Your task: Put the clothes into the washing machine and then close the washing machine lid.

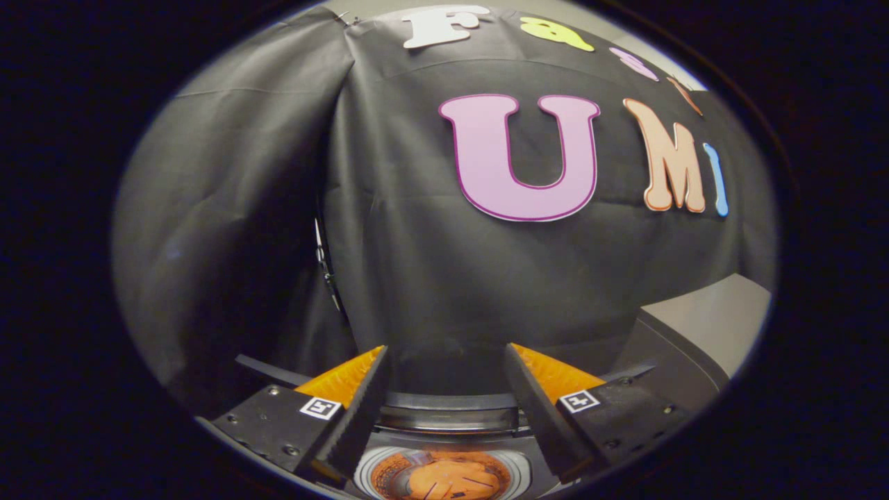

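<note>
Below the black cloth wall, the tool (444, 389) hangs with its two fingers spread apart and nothing between them. Just under the fingers sits the round washing machine tub (444, 444), with orange clothes (441, 479) already inside. Right of it stands a grey lid (701, 333), likely raised. A slow push should shut it.

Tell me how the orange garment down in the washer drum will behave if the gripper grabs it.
The orange garment looks bunched, so probably floppy and light. It may drape or snag on the drum rim. The gripper is open above it.
</note>
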Motion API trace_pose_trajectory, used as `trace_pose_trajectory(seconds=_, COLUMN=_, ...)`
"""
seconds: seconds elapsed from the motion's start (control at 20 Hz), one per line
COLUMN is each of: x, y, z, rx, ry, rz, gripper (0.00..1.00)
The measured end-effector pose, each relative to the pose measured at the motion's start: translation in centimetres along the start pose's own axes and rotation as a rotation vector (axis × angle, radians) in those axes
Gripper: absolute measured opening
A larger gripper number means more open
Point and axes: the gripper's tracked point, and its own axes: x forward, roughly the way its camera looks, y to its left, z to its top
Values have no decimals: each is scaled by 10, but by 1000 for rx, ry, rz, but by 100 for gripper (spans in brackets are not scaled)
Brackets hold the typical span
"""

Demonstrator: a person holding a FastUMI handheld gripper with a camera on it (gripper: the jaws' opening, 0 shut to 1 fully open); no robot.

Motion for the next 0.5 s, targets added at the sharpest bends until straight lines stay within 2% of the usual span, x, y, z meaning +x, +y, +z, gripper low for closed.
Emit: trace_pose_trajectory(seconds=0.5, x=-6, y=-3, z=4, rx=4, ry=-3, rz=-3, gripper=98)
